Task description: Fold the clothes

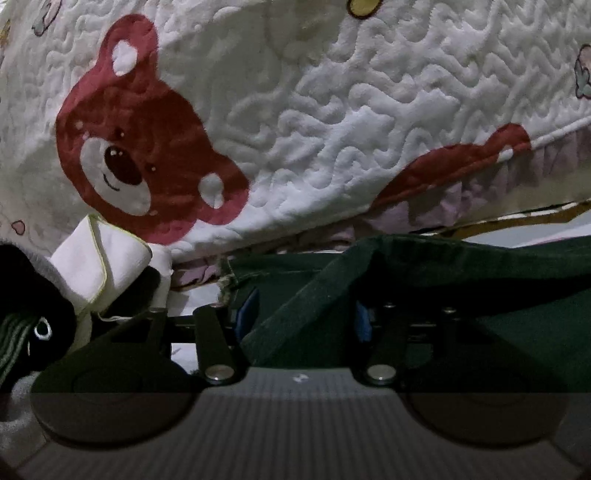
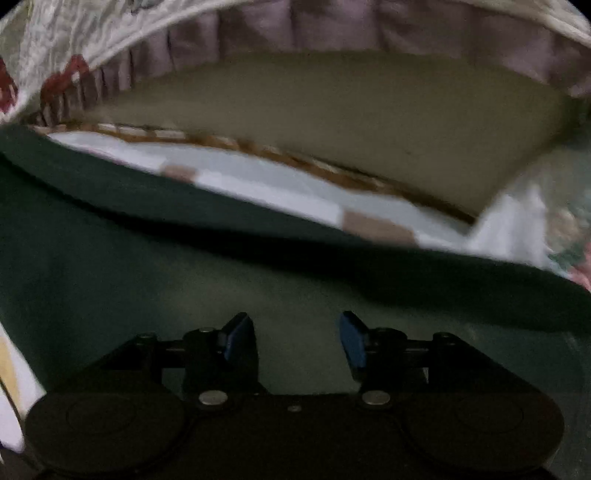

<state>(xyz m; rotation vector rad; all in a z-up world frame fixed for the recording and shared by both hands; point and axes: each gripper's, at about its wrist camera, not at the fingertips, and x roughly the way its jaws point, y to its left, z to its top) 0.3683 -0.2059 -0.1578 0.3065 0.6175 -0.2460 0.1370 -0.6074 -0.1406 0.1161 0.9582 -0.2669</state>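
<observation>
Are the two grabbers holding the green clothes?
Right gripper holds nothing; it's open. A fold of the dark green garment lies between the left gripper pads; grip unclear.

A white quilted bedspread fills most of the left wrist view, stitched in wavy lines and printed with a red bear face at about ten o'clock. A pale lilac ruffle hangs along its edge at three o'clock. From the right wrist view, blurred, the same ruffle arcs across twelve o'clock above a dull beige surface. The light is dim.
</observation>
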